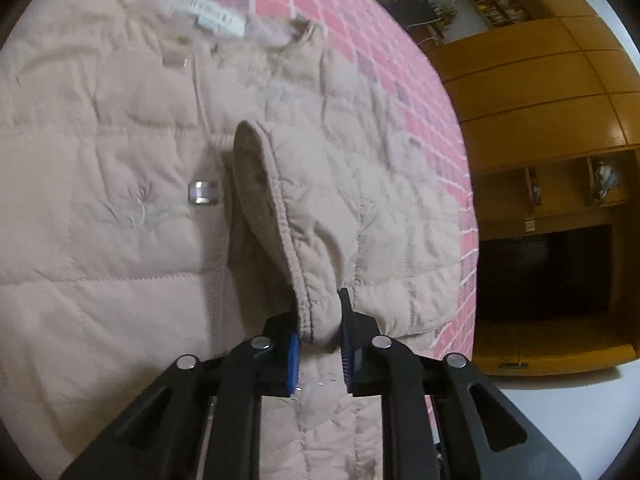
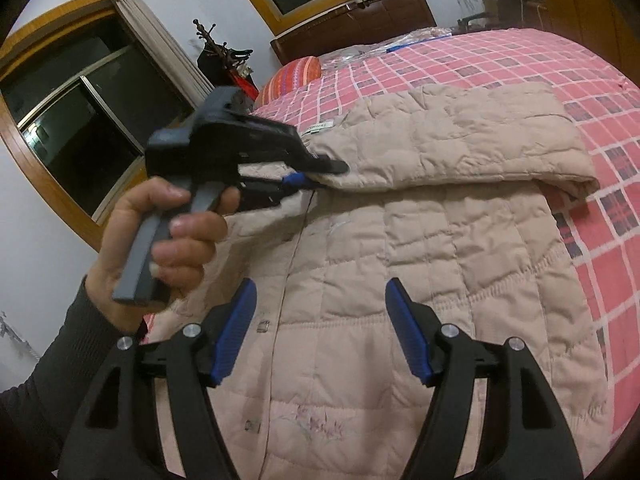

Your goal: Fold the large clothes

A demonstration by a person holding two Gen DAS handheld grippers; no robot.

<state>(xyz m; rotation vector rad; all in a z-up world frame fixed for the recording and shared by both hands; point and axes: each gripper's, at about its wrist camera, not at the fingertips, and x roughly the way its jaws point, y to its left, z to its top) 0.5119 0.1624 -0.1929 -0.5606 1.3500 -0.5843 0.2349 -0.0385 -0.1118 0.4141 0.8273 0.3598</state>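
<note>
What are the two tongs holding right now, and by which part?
The left tongs pinch the beige quilted coat by the hemmed edge of its sleeve cuff. The right tongs are open, holding nothing.

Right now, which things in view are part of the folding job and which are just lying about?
In the job:
- quilted beige coat
- its sleeve cuff, pinched in the left gripper
- right gripper, open above the coat

Lying about:
- pink checked bedspread
- striped pillow
- coat stand
- wooden wall cabinets
</note>
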